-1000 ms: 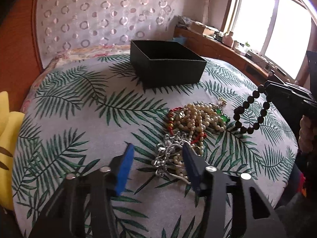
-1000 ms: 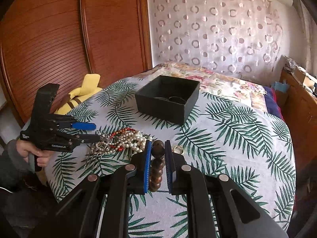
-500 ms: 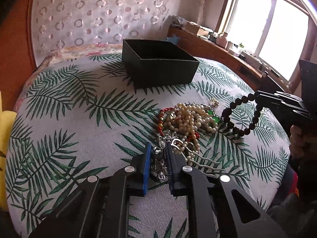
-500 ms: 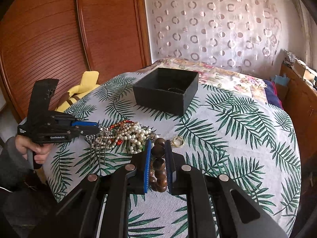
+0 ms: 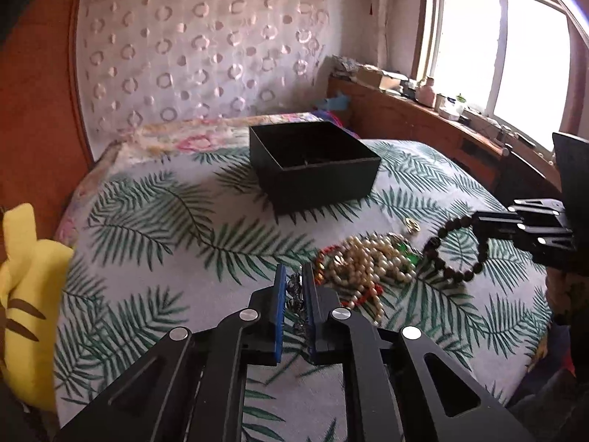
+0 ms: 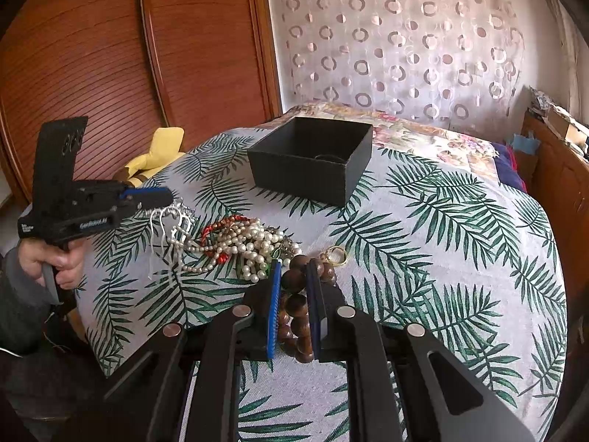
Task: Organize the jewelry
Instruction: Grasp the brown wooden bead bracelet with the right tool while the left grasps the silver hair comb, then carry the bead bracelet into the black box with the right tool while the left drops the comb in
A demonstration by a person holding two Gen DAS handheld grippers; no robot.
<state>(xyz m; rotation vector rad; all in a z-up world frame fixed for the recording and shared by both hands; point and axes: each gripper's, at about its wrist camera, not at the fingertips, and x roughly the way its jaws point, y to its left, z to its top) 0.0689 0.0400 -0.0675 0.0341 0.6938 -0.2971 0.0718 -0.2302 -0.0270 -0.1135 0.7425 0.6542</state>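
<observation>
Right now my left hand-held gripper (image 5: 293,287) is clamped on the silver comb (image 6: 171,221), lifted off the bed (image 6: 423,250); my right hand-held gripper (image 6: 293,276) is pinching the wooden bracelet (image 6: 294,307). Box (image 6: 313,169) sits beyond with something dark inside, hard to tell what. Pearls (image 6: 246,239) and ring (image 6: 337,252) are left, so I'd say early days.

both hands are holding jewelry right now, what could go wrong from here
1. The left hand-held gripper is shut on a silver hair comb whose pearl strand runs into the jewelry pile; lifting may drag the pile along.
2. The wooden bead bracelet hangs loose in the right hand-held gripper and could snag the gold ring beside it.
3. The black box is some way off, so either piece could slip out on the way.
</observation>
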